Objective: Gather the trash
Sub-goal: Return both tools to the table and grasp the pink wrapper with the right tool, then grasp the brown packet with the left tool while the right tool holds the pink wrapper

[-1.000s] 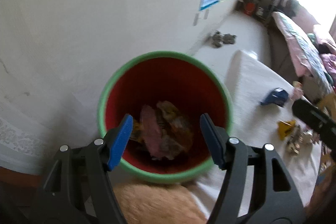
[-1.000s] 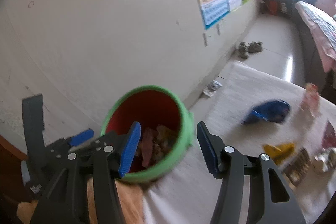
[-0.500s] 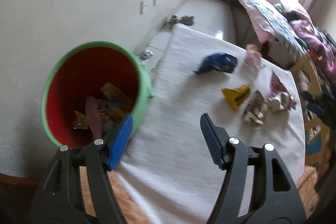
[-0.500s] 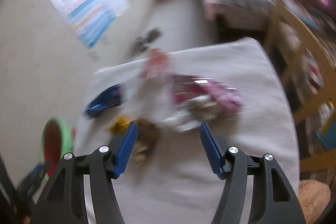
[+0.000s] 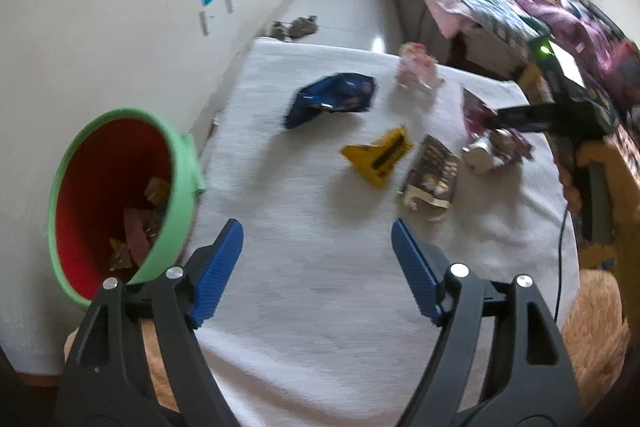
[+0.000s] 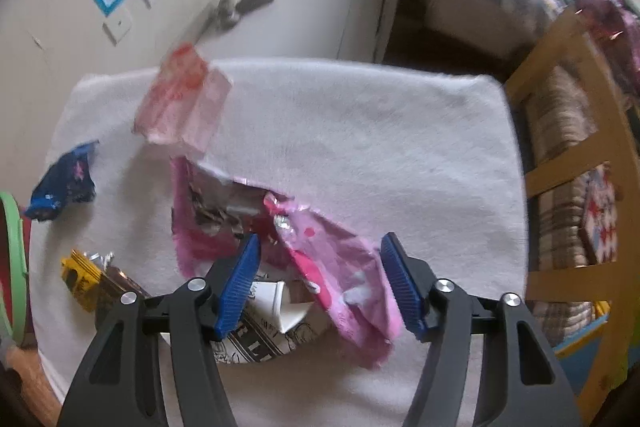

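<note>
Right gripper (image 6: 320, 279) over pink wrapper (image 6: 340, 275)

Bin (image 5: 180, 183): green outside, red inside, tilting at the left edge of the white cloth, holding crumpled wrappers (image 5: 136, 231).
Blue bag (image 5: 332, 99): lying crumpled, far left.
Yellow packet (image 5: 378, 157): lying flat, just beside the brown packet (image 5: 432, 173).
Pink bag (image 6: 336, 267): sprawling open, overlapping a white cup (image 6: 276, 307).
Pale pink wrapper (image 6: 182, 103): resting near the far edge.

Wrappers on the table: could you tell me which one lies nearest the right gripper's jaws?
The pink wrapper, directly between the right gripper jaws; others lie farther left.
</note>
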Action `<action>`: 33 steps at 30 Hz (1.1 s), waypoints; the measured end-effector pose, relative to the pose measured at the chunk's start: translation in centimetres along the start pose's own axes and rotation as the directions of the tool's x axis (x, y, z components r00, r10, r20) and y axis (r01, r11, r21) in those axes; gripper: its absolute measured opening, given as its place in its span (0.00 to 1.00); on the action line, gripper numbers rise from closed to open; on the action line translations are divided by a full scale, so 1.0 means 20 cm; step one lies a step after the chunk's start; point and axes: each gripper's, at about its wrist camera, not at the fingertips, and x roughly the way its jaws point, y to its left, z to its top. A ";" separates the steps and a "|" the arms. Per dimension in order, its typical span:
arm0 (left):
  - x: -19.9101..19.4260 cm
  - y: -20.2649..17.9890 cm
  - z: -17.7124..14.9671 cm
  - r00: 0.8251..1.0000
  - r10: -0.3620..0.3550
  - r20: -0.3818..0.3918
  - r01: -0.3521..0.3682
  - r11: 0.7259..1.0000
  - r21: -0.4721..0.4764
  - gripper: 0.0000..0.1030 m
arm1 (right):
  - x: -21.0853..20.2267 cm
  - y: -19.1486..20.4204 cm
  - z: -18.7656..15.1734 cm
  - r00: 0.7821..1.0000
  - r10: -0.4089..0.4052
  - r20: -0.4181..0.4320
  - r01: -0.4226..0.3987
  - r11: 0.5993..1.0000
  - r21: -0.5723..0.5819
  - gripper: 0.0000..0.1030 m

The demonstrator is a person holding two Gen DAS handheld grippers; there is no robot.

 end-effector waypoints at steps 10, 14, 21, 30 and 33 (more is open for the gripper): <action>0.22 -0.27 0.12 0.993 -0.105 -0.052 0.109 0.991 0.078 0.72 | -0.28 -0.15 -0.42 0.975 0.205 0.087 -0.216 0.966 0.143 0.19; 0.36 -0.39 0.17 0.991 -0.100 -0.084 0.111 0.985 0.134 0.69 | -0.41 -0.22 -0.57 0.961 0.220 0.171 -0.258 0.933 0.251 0.19; 0.60 -0.50 0.23 0.981 -0.068 -0.179 0.094 0.986 0.141 0.62 | -0.51 -0.27 -0.68 0.951 0.209 0.226 -0.273 0.912 0.307 0.19; 0.62 -0.56 0.23 0.980 -0.052 -0.193 0.086 0.981 0.176 0.56 | -0.52 -0.22 -0.68 0.943 0.222 0.247 -0.288 0.917 0.276 0.19; 0.62 -0.57 0.22 0.979 -0.049 -0.196 0.089 0.976 0.201 0.49 | -0.52 -0.21 -0.68 0.942 0.225 0.248 -0.290 0.918 0.270 0.19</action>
